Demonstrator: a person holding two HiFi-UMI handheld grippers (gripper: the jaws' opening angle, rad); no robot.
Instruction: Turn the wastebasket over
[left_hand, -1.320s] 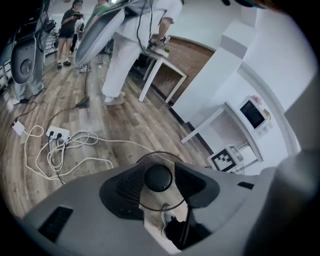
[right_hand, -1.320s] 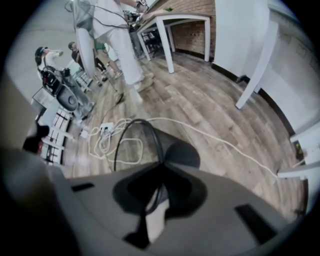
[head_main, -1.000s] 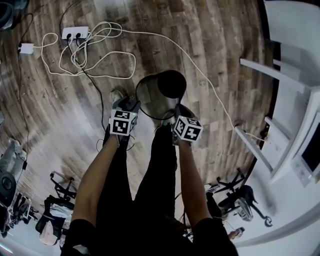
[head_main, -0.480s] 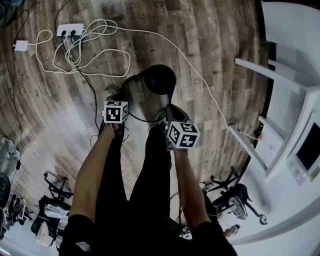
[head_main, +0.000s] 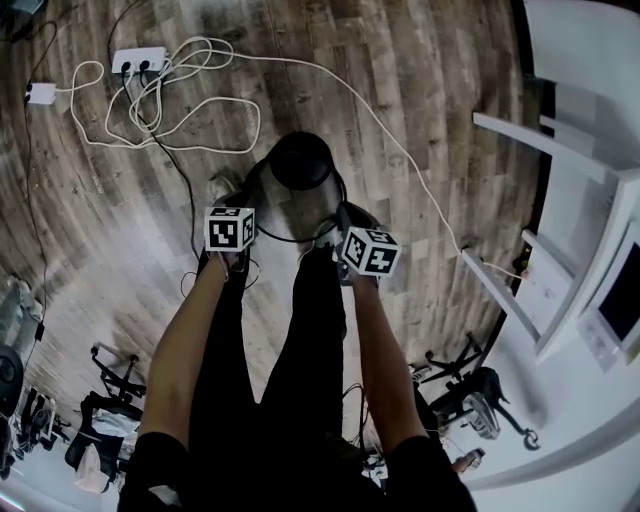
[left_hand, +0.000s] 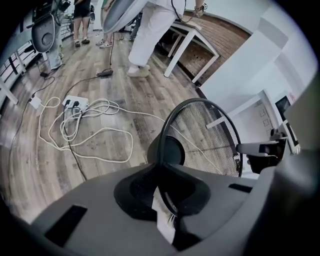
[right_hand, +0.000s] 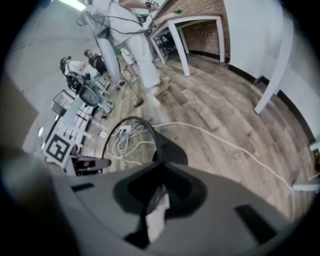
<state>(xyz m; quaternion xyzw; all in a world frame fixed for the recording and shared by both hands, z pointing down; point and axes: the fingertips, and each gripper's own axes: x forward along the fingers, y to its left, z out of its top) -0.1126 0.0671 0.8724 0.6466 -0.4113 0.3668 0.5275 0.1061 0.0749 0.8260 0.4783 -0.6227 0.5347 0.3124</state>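
Note:
A black wire-mesh wastebasket (head_main: 298, 195) stands tilted on the wooden floor in front of my legs, its dark solid base (head_main: 300, 160) pointing away from me. My left gripper (head_main: 246, 203) is at the rim's left side; its jaws are closing with the rim between them and the pads pressing on it. In the left gripper view the rim (left_hand: 162, 150) runs straight into the left gripper (left_hand: 166, 202). My right gripper (head_main: 340, 218) is shut on the rim's right side. In the right gripper view the thin rim (right_hand: 156, 140) enters the right gripper (right_hand: 156, 197).
Looped white cables (head_main: 190, 100) and a power strip (head_main: 140, 62) lie on the floor beyond the basket. One long cable (head_main: 400, 140) runs right towards white furniture (head_main: 570, 200). A shoe (head_main: 226, 186) is beside the basket. People (left_hand: 150, 30) stand further off.
My left gripper has come down onto the rim and its jaws have closed on it. The basket has swung, its base shifting left to sit centred between the two grippers.

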